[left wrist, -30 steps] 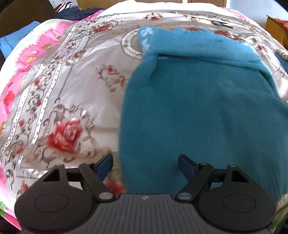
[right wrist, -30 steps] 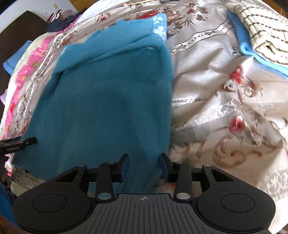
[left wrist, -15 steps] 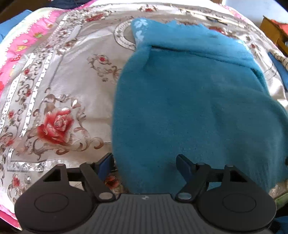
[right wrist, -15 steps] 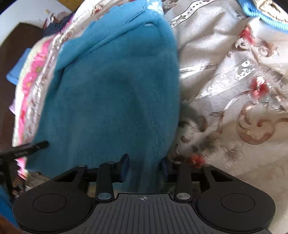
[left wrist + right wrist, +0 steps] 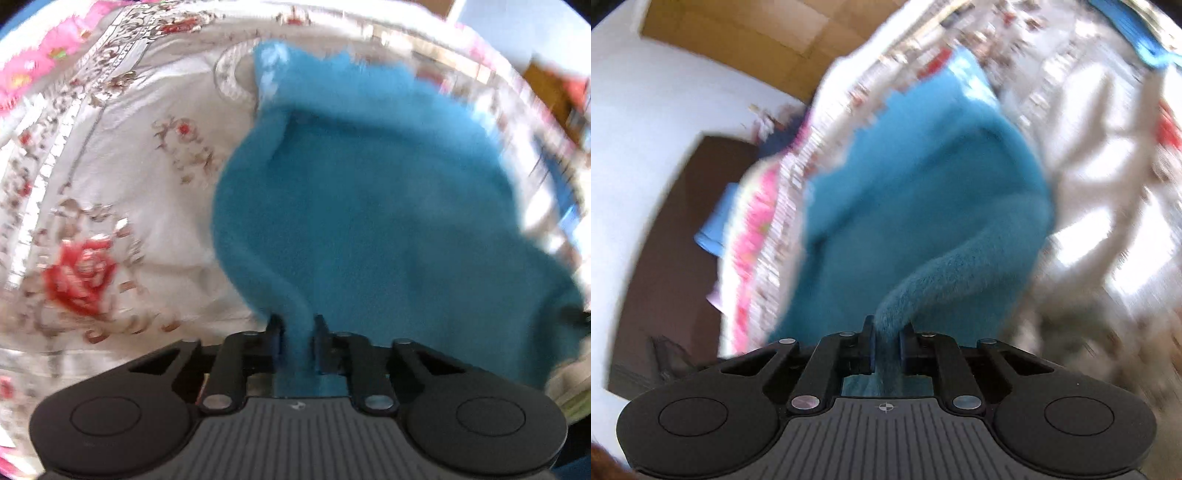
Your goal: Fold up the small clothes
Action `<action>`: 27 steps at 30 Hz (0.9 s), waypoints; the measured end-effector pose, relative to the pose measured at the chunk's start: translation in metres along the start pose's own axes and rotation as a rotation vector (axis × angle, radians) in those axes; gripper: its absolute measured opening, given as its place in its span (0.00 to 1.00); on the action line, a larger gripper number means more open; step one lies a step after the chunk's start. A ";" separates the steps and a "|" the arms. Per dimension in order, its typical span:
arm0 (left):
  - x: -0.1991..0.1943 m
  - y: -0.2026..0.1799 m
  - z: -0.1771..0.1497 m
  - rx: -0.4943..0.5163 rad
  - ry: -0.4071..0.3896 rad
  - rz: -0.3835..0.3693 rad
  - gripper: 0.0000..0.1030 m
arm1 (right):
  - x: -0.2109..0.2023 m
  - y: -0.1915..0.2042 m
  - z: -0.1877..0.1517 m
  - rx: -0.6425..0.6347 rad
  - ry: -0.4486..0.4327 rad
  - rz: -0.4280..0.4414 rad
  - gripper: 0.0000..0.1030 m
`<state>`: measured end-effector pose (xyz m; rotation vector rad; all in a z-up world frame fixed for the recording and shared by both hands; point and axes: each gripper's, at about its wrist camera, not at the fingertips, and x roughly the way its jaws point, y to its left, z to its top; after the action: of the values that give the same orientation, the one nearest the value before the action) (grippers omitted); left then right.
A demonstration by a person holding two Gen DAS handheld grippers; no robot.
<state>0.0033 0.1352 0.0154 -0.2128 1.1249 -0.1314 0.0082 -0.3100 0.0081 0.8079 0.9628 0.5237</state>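
We have the fuzzy teal-blue fleece garment (image 5: pixel 369 221) spread ahead of both claws on the pale satin bedspread printed with red roses (image 5: pixel 110 229), its far end with the light flower print lying flat well beyond our fingertips. The left gripper (image 5: pixel 297 332) has just been closing and now pinches a bunched ridge of the near hem between its jaws; the right gripper (image 5: pixel 887 336) has likewise been closing and clamps a twisted rope of fleece at the other near corner, which rises from the jaws toward the body of the cloth.

Our worry is the quality of both holds. Each claw seems to grip a thick wad and not a clean edge, so we may be holding one layer only, or a fold that slides out once weight comes on it. If one corner slips while the other holds, the garment swings sideways and the fold lands crooked. Both views are streaked with blur, which suggests a quick motion; a fast carry forward could drag the far end across the slick bedspread instead of laying the near hem over it. The bedspread itself could wrinkle up with the fleece.
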 end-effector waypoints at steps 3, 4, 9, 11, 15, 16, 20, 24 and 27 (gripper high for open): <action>-0.016 0.012 0.017 -0.131 -0.096 -0.188 0.23 | 0.005 0.016 0.030 -0.013 -0.080 0.044 0.12; -0.020 0.012 0.024 -0.147 -0.127 -0.211 0.23 | 0.008 0.020 0.042 -0.015 -0.106 0.055 0.11; -0.020 0.011 0.082 -0.172 -0.255 -0.259 0.23 | 0.042 0.030 0.105 -0.006 -0.239 0.043 0.11; -0.012 0.015 0.106 -0.179 -0.291 -0.256 0.23 | 0.062 0.021 0.131 0.026 -0.281 0.014 0.11; 0.021 0.024 0.154 -0.223 -0.327 -0.230 0.23 | 0.104 -0.014 0.172 0.131 -0.322 -0.080 0.12; 0.031 0.026 0.164 -0.241 -0.330 -0.219 0.23 | 0.115 -0.025 0.180 0.164 -0.311 -0.096 0.15; 0.074 0.038 0.199 -0.316 -0.342 -0.137 0.34 | 0.134 -0.045 0.190 0.204 -0.281 -0.082 0.23; 0.094 0.049 0.209 -0.400 -0.328 -0.149 0.43 | 0.122 -0.035 0.186 0.077 -0.330 -0.101 0.38; 0.080 0.047 0.202 -0.374 -0.420 -0.092 0.64 | 0.116 -0.026 0.180 -0.014 -0.346 -0.171 0.38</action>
<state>0.2203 0.1847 0.0174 -0.5984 0.7129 0.0440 0.2229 -0.3089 -0.0131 0.7654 0.6989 0.2322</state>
